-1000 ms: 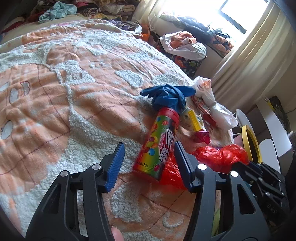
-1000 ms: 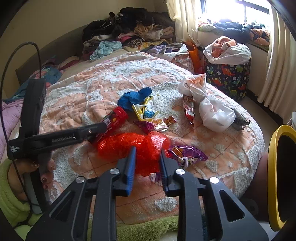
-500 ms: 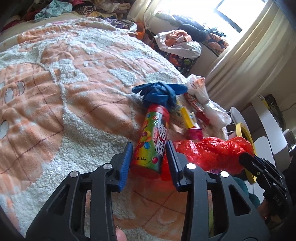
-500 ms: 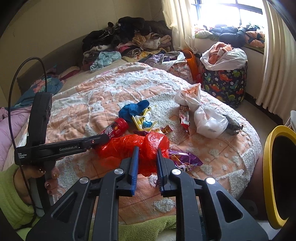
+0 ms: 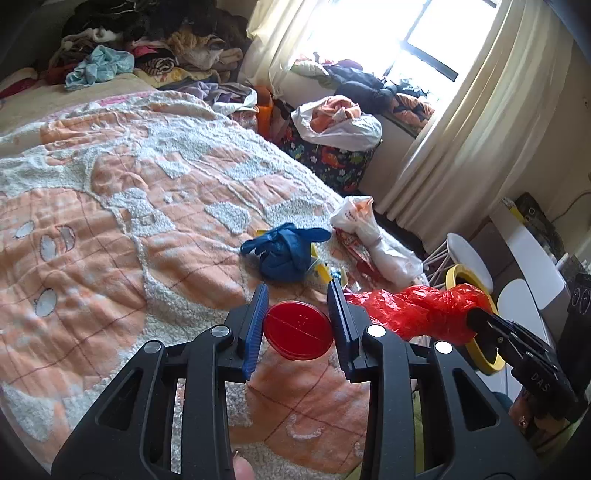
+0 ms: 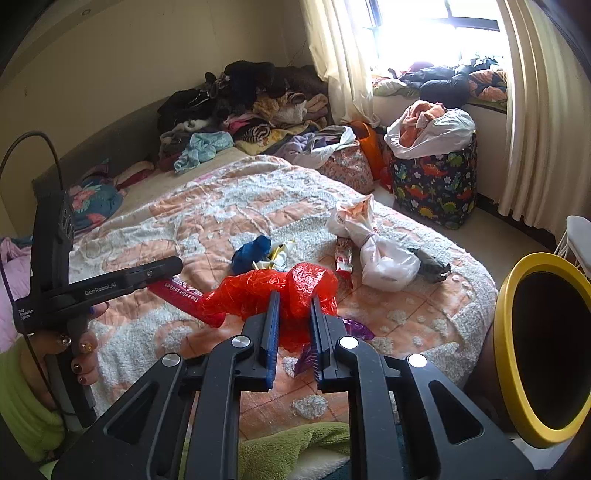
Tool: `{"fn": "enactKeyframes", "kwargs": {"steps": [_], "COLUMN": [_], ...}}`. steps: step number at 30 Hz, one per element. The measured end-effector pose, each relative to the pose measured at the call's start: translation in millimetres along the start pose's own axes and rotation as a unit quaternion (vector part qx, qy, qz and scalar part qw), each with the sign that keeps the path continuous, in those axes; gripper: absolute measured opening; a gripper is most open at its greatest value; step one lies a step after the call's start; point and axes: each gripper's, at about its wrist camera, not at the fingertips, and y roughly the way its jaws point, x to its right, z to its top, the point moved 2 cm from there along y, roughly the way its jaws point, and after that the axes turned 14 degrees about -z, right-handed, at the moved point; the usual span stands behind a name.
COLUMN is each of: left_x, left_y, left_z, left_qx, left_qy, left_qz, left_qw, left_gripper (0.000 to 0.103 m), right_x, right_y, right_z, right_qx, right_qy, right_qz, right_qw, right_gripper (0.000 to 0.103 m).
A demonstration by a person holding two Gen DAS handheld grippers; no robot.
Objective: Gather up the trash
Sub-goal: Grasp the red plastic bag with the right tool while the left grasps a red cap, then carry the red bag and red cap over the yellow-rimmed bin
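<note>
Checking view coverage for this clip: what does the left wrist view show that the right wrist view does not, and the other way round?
Left wrist only: the candy tube's red cap end-on between the left gripper pads, and a white stool.

Right wrist only: the tube's printed side, the hand holding the left gripper, a purple wrapper, and a dark item beside the tied white bag.

Both: the red plastic bag clamped by the right gripper, the blue bundle, the yellow-rimmed bin, the orange blanket.

A lived-in bedroom: a quilted bed [image 5: 110,206], heaped clothes [image 6: 240,107] and a curtained window [image 6: 436,33].
</note>
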Motion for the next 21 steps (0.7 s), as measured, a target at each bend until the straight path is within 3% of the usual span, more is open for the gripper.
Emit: {"fn": "enactKeyframes", "kwargs": {"steps": [21], "left_x": [49.5], "left_y": [-6.0], "left_z": [21.5], "left_qx": [0.027], "left_qy": [0.042], "left_qz": [-0.021], "left_qw": [0.9985], "left_gripper": [0.026], "right_x": [37.0], "right_y": [-32.8], "right_z": [13.2], "right_qx": [0.049], "right_qy": [0.042], "right_qz": [-0.020], "right_qw": [0.998], "right_gripper": [0.013]}}
